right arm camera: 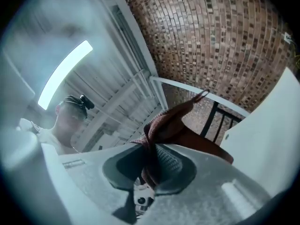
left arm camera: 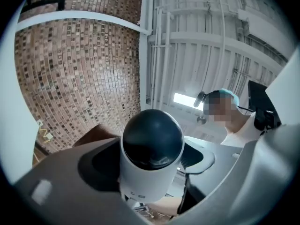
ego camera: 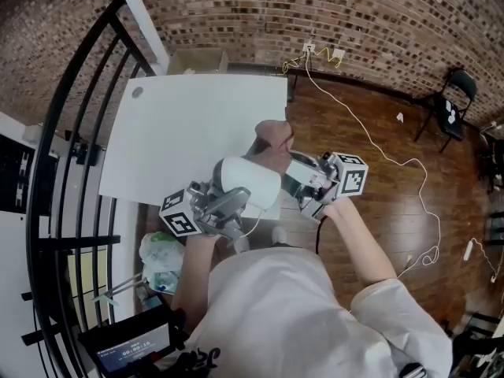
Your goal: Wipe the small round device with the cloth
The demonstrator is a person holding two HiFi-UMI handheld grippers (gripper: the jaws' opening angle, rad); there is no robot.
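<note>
The small round device (left arm camera: pixel 151 158), white with a dark dome, sits clamped between the pads of your left gripper (ego camera: pixel 230 201), held above the near edge of the white table (ego camera: pixel 189 124). Your right gripper (right arm camera: pixel 149 167) is clenched on the bunched reddish cloth (right arm camera: pixel 171 125), just beside the device over that same table edge
</note>
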